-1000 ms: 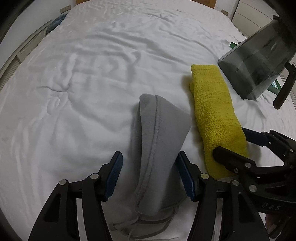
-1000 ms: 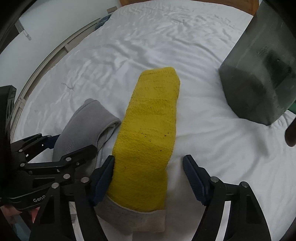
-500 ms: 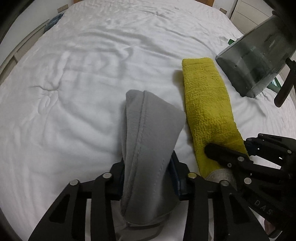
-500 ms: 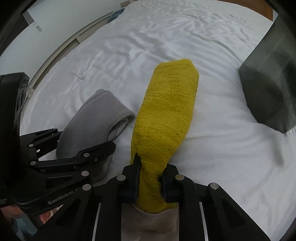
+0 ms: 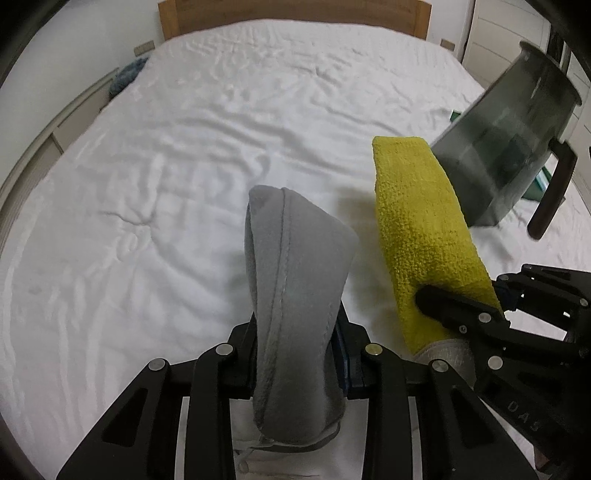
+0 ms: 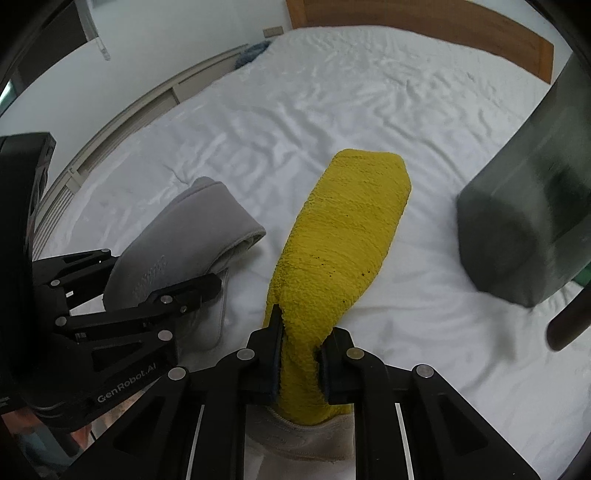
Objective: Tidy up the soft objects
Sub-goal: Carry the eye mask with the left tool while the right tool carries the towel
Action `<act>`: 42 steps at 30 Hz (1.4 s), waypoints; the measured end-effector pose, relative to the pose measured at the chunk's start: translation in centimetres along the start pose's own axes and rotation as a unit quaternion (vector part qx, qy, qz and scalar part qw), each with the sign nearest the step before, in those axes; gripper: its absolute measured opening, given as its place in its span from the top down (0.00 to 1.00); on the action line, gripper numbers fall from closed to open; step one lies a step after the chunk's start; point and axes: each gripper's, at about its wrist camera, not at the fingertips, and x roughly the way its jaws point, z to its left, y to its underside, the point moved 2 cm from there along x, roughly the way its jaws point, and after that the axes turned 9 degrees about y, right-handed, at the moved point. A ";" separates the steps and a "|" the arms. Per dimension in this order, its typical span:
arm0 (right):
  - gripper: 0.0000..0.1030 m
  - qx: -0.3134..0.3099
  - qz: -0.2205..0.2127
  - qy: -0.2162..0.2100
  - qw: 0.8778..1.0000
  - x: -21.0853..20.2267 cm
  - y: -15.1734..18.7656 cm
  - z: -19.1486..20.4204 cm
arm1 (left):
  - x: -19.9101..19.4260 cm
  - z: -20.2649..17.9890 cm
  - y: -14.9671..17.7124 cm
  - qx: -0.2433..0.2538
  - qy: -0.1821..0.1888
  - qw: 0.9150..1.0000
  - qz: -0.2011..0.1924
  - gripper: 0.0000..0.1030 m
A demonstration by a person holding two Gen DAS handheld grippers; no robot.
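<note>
My left gripper (image 5: pixel 297 354) is shut on a grey fleece slipper (image 5: pixel 295 280) and holds it up off the white bed (image 5: pixel 184 147), toe pointing away. The slipper also shows in the right wrist view (image 6: pixel 177 240). My right gripper (image 6: pixel 297 354) is shut on a yellow terry slipper (image 6: pixel 343 236), also lifted, toe forward. The yellow slipper shows to the right in the left wrist view (image 5: pixel 421 221), with the right gripper (image 5: pixel 480 314) clamped on its near end.
A dark translucent bin (image 5: pixel 506 140) with a dark handle lies tilted on the bed at the right, also in the right wrist view (image 6: pixel 528 221). A wooden headboard (image 5: pixel 295 14) stands at the far end. A blue item (image 5: pixel 127 74) lies at the far left edge.
Both grippers closed on their slippers, the left on the grey one and the right on the yellow one, and raised them off the bed.
</note>
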 end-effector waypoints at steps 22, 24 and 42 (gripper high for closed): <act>0.86 -0.001 -0.056 0.002 0.998 -16.3 8.2 -9.8 | -9.4 -12.3 0.3 0.031 0.045 0.998 -0.031 0.73; 0.86 0.005 -0.055 0.013 0.998 -17.9 9.4 -12.0 | -9.7 -14.4 0.4 0.044 0.056 0.997 -0.030 0.73; 0.86 0.059 -0.049 0.121 0.990 -21.6 11.0 -28.5 | -4.9 -33.0 -6.1 0.088 0.165 0.982 -0.038 0.73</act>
